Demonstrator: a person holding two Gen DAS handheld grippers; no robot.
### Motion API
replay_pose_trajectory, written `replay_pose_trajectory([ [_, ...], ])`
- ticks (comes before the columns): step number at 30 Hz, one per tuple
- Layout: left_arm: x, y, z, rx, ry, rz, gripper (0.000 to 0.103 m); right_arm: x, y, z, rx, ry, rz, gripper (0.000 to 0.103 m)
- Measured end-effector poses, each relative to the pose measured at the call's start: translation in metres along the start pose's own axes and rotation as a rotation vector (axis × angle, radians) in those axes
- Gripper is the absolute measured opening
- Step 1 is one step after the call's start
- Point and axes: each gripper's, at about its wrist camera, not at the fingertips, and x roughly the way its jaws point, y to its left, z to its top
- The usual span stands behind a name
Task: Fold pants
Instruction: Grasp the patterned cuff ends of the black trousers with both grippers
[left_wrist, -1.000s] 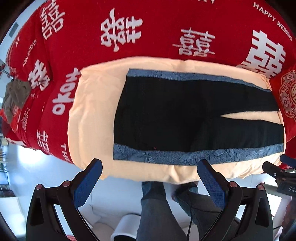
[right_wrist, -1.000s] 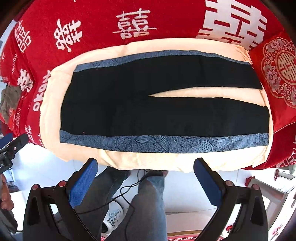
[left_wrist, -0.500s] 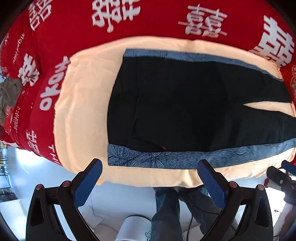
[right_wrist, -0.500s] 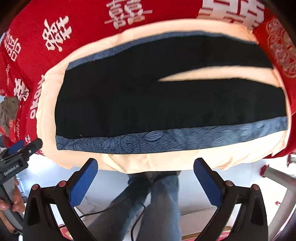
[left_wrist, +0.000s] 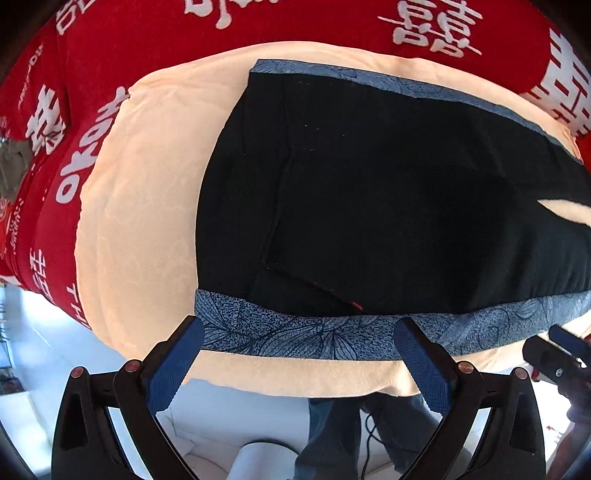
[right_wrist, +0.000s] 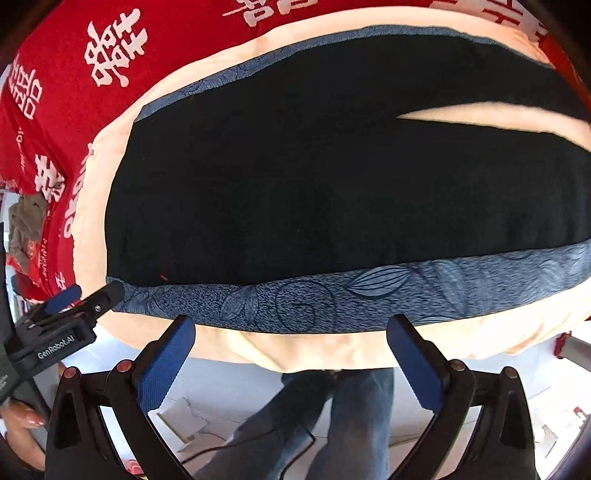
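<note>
Now black pants flat on cream blanket, red bedspread around, both hand-held grippers wide open, empty.

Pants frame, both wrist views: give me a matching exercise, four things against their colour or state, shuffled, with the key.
Things:
1. pants
2. side trim of the pants
3. blanket under the pants
4. left claw

Colour or state:
A. cream
B. open, holding nothing
C. black, spread flat
D. blue-grey leaf print

Pairs: 1-C, 2-D, 3-A, 4-B
</note>
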Motion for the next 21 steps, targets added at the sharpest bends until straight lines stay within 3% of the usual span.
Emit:
replay_pose_trajectory([
  [12,0.016,0.024,-0.011,-0.068,-0.039,-0.060,0.103,0.028,0.027,-0.009,0.003,0.007,0.183,0.103],
  [17,0.022,0.043,-0.019,-0.139,-0.045,-0.153,0.103,0.048,0.018,-0.022,0.098,0.039,0.427,0.103],
  [18,0.024,0.048,-0.021,-0.156,-0.043,-0.179,0.103,0.055,0.016,-0.026,0.119,0.052,0.473,0.097],
  [19,0.025,0.054,-0.025,-0.175,-0.045,-0.208,0.103,0.060,0.014,-0.030,0.135,0.063,0.499,0.080],
  [21,0.026,0.058,-0.029,-0.185,-0.047,-0.237,0.103,0.079,0.010,-0.038,0.179,0.095,0.542,0.059],
])
